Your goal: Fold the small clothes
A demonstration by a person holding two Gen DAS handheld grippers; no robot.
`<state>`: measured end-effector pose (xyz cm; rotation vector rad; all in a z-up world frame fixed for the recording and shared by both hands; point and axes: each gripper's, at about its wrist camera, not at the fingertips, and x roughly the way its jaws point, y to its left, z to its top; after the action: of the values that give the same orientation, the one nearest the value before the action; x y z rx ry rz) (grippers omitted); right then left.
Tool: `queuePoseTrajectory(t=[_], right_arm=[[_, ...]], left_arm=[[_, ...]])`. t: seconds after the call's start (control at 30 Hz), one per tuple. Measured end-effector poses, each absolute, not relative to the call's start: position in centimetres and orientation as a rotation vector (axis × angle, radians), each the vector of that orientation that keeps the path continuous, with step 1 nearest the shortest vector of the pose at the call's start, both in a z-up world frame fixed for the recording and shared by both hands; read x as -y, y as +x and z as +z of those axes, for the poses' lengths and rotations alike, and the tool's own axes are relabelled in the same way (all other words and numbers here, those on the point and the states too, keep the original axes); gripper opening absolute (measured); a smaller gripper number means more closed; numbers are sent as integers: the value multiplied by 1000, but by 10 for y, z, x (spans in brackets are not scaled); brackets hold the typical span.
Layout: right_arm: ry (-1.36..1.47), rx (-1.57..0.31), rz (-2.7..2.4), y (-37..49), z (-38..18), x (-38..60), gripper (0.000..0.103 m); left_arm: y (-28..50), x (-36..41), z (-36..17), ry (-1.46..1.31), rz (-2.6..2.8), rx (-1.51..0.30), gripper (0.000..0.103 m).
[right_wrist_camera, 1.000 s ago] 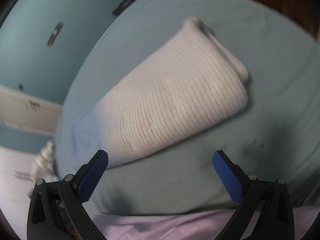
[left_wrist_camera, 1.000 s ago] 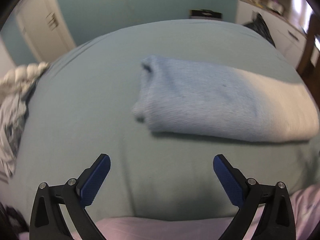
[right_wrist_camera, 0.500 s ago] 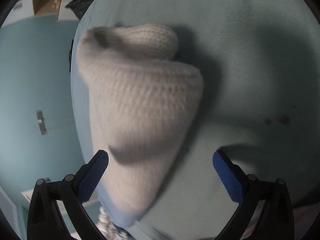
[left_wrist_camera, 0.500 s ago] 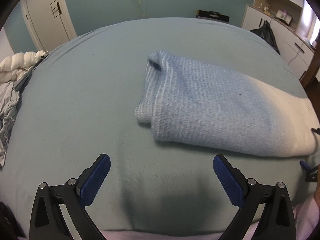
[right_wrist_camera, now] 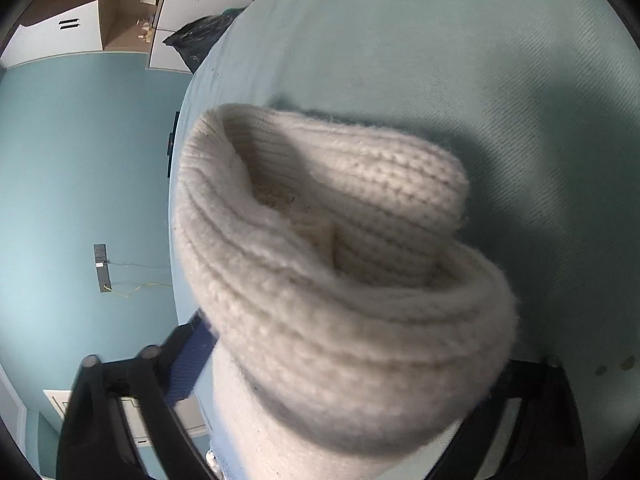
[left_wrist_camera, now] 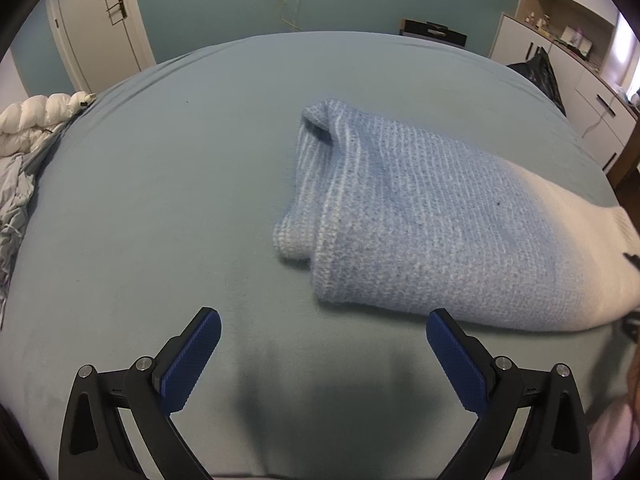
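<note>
A folded knit garment [left_wrist_camera: 420, 232] lies on the teal bed [left_wrist_camera: 160, 200], blue at its left end and fading to cream white at its right end. My left gripper [left_wrist_camera: 324, 344] hangs open just above the sheet, in front of the blue end, with nothing between its blue pads. In the right wrist view the white rolled end of the knit garment [right_wrist_camera: 320, 280] fills the gap of my right gripper [right_wrist_camera: 348, 360]. Its jaws are closing on that end. The left blue pad [right_wrist_camera: 192, 356] presses the knit; the right finger is hidden behind it.
A heap of loose clothes [left_wrist_camera: 16, 200] and a white puffy quilt [left_wrist_camera: 36, 116] lie at the bed's left edge. A black bag [left_wrist_camera: 536, 76] and white cabinets [left_wrist_camera: 592, 112] stand beyond the right side. A pink sleeve [left_wrist_camera: 616, 440] shows at the lower right.
My right gripper rolled over and dropped onto the garment's white end, and its jaws narrowed around it. My left gripper came lower and nearer to the blue end, still wide open.
</note>
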<state>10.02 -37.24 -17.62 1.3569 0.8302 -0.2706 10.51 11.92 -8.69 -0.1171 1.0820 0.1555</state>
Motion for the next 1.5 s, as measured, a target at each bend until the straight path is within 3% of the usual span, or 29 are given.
queuePoseTrajectory(t=[0.17,0.43,0.57,0.8,0.97,1.33,1.5], right_arm=[[1103,-818,-248,106,-132,343,44],[780,-635,-206,66,-35,327,43],[727,-637,-249,62,-34,331,43],[650,-602,-214,59,-31,315,43],[598,-597,-109,67,-21,294,43],[501,-552,-51,72,-14,277,43],[583,-560,-39,77,-13,290,44]], left_arm=[[88,-119,-74,-102,182,-1043,103],[92,-68,-26,-18,117,-940,103],[125,3,-30,119,15,-945,103],[166,105,-99,437,-34,-1010,103],[169,105,-131,371,-52,-1040,103],[203,72,-72,181,-112,-1000,103],[179,118,-91,330,-162,-1008,102]])
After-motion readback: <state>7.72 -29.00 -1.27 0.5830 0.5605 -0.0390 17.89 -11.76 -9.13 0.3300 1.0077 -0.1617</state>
